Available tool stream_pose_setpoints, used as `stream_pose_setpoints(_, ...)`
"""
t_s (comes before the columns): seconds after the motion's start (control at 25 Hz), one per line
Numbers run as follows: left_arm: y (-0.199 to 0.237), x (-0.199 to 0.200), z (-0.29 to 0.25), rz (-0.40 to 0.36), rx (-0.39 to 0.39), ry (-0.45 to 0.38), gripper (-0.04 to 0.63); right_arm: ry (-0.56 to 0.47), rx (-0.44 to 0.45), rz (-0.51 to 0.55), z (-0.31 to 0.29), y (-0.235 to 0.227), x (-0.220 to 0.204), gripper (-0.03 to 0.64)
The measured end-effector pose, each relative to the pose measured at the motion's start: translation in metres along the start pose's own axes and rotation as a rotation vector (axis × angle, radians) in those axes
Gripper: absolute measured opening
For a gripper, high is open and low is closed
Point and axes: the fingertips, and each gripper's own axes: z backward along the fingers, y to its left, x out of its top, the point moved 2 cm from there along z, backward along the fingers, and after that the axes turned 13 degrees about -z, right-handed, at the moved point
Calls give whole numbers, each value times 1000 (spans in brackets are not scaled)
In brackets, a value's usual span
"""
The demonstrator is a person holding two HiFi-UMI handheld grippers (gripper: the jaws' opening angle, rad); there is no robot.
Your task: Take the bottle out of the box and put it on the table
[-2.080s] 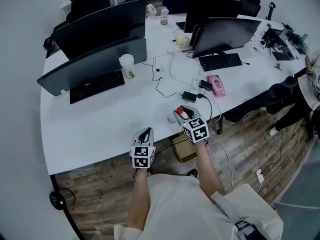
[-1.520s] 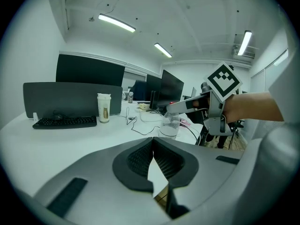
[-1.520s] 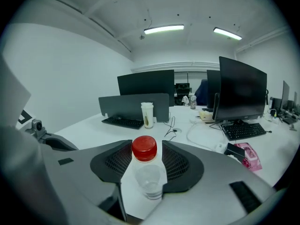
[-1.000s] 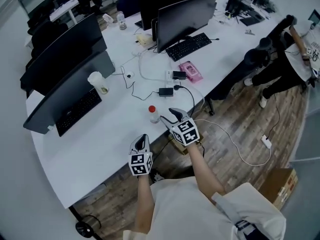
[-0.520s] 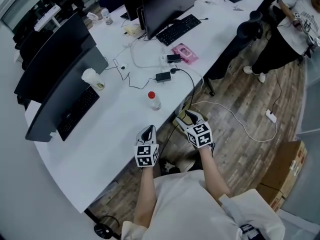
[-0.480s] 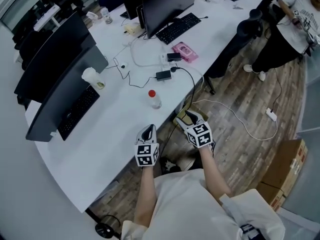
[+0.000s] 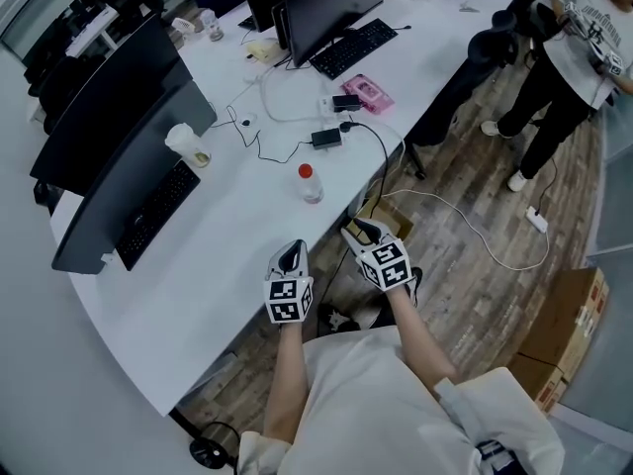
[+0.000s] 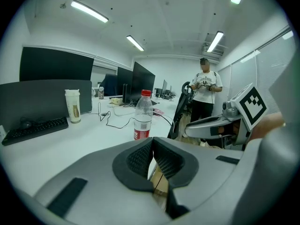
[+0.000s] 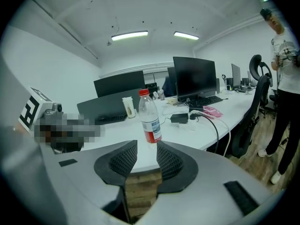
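Head view: bottle (image 7: 310, 184) upright on table (image 7: 227, 255) near edge, red cap up. Two seconds back it sat in my right gripper (image 7: 358, 230). That gripper has since drawn back off table, now over floor just beside box (image 7: 393, 221). Left gripper (image 7: 290, 255) at table edge.

Left gripper view: my jaws closed together, nothing between. Bottle ahead, well apart.

Right gripper view: my jaws half apart, just been closing, empty. Bottle stands beyond gap, untouched.

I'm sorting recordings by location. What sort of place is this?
Most likely an open-plan office: a long white desk carries several monitors and keyboards, with an office chair beside it.
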Motion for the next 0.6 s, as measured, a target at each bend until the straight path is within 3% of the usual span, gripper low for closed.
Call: stream_pose_setpoints(0.6,3,1,10,5,-6,-25,15,10,-71,-6,8,-7,-9,41)
